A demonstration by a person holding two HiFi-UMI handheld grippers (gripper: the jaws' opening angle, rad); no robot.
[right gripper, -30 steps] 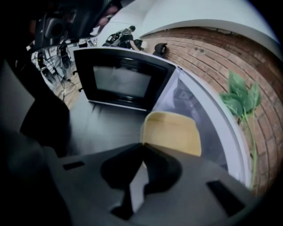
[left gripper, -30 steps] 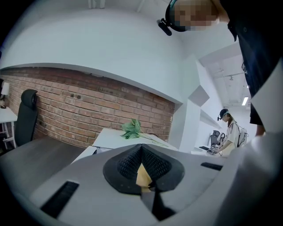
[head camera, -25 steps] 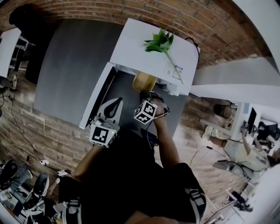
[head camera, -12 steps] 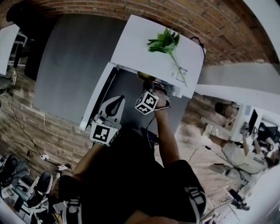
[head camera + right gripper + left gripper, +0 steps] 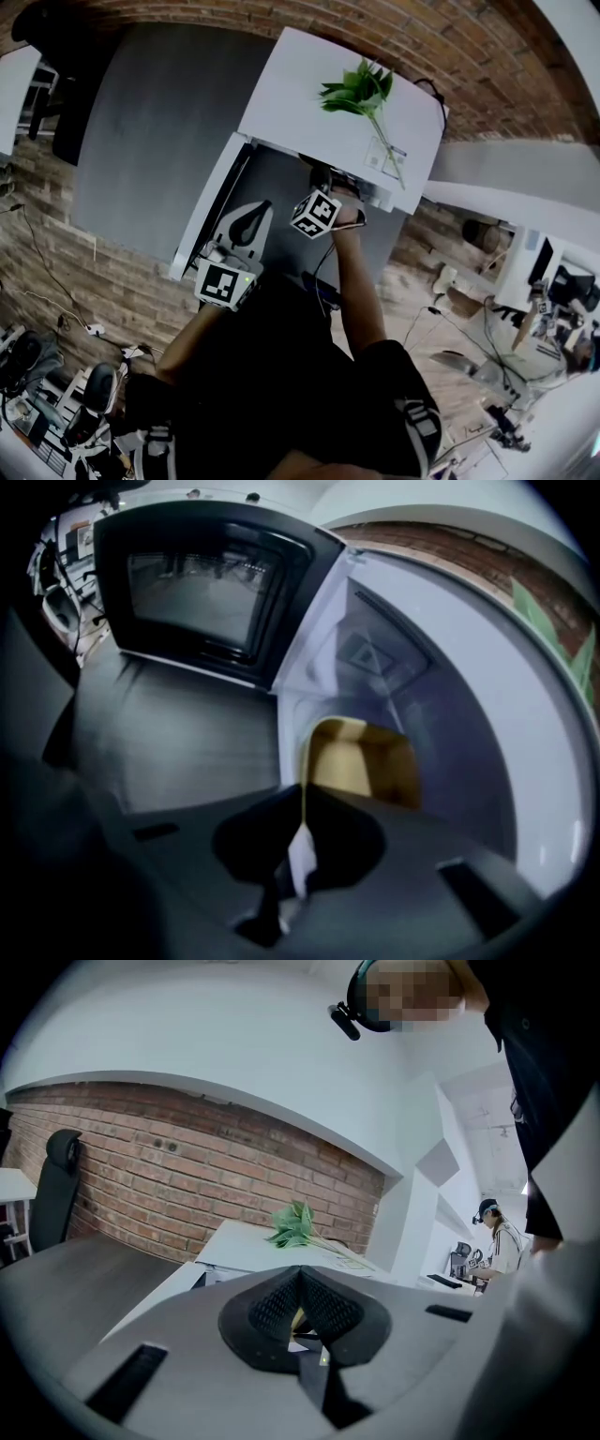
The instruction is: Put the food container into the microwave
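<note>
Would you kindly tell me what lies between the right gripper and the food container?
Nothing: in the right gripper view, the right gripper is shut on the near rim of the food container, inside the microwave.

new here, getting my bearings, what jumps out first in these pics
The yellow food container, pinched at its rim by the right gripper, is inside the white microwave, whose dark-windowed door stands open at the left. Green leaves lie on the microwave's top; the left gripper is held in front, jaws together on nothing.

Tan food container (image 5: 364, 766), seemingly upright, inside open white microwave (image 5: 380, 658)
</note>
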